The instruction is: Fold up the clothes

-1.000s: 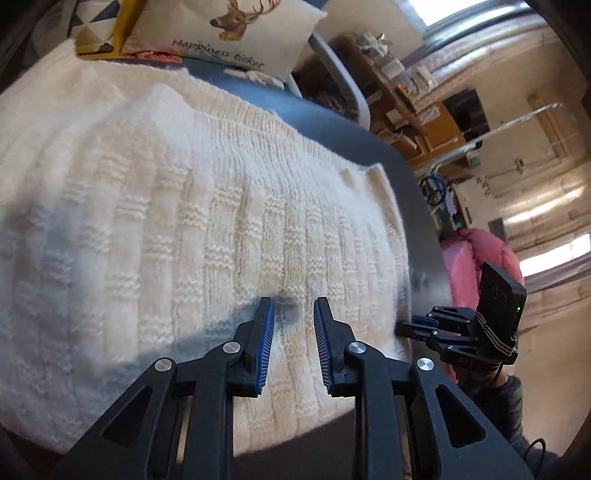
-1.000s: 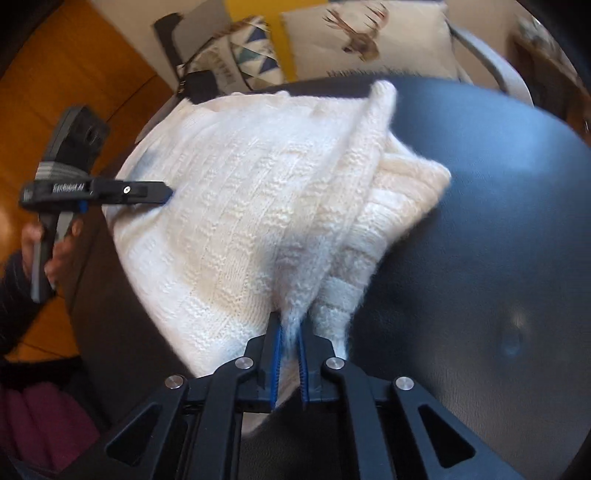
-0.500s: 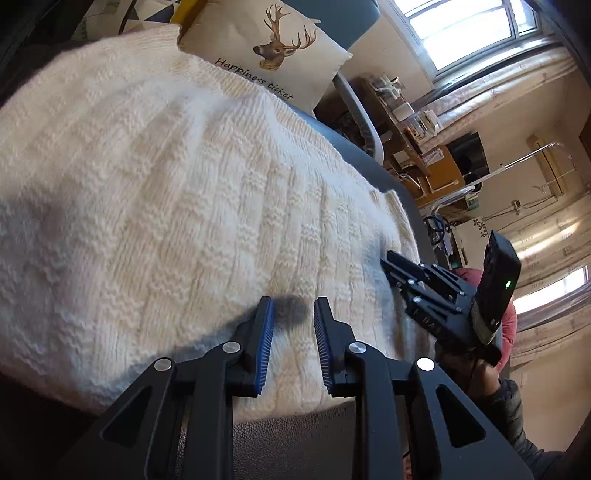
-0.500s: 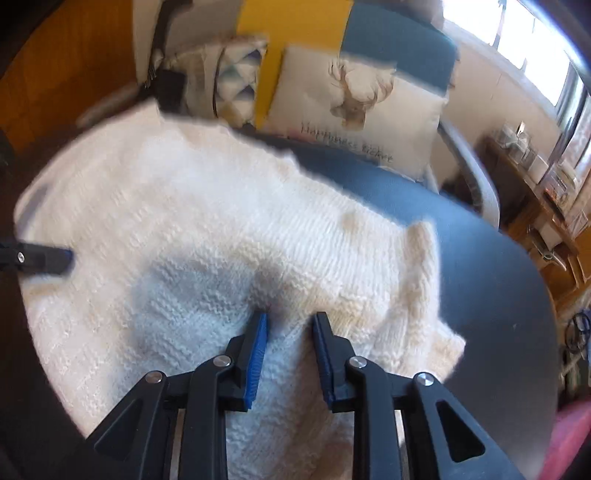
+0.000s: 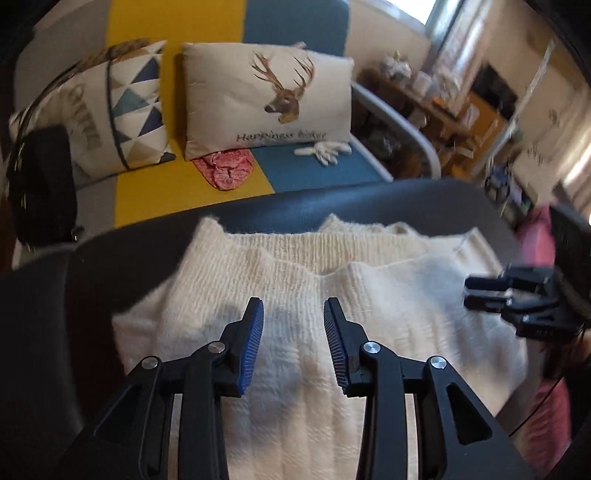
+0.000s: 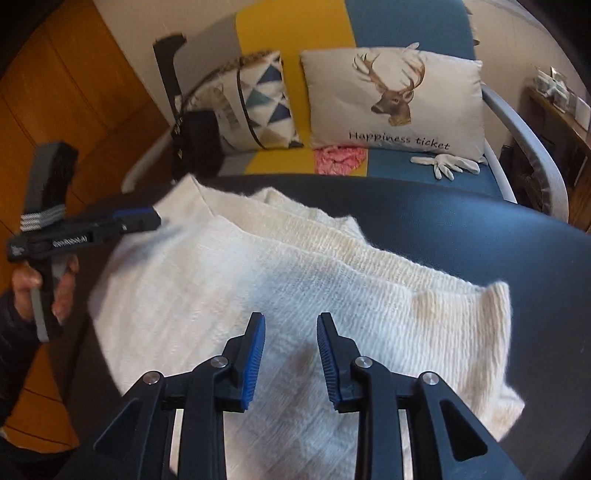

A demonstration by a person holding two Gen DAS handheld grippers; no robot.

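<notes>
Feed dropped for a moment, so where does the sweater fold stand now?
Done: the white sweater lies doubled over in layers on the dark table. In hand: nothing. The jaws of the left gripper and right gripper have just been opening, and both hover over the knit, empty. Left: the right corner sits ragged, and probably one more fold to make it compact.

A deer-print cushion (image 6: 395,99) lettered "Happiness ticket" is propped against the back of a sofa (image 6: 258,29) upholstered in yellow, blue and grey panels. Beside it a triangle-patterned cushion (image 6: 255,99) is leaned, with a black bag (image 6: 195,144) just beside that. A pink crumpled cloth (image 6: 340,158) is tucked under the deer cushion's lower edge, and a white glove (image 6: 447,164) is laid on the blue seat. A cluttered wooden shelf (image 5: 436,96) is seen, blurred, beyond the sofa's grey armrest (image 6: 524,133). Wood panelling (image 6: 66,92) is seen to the left.
</notes>
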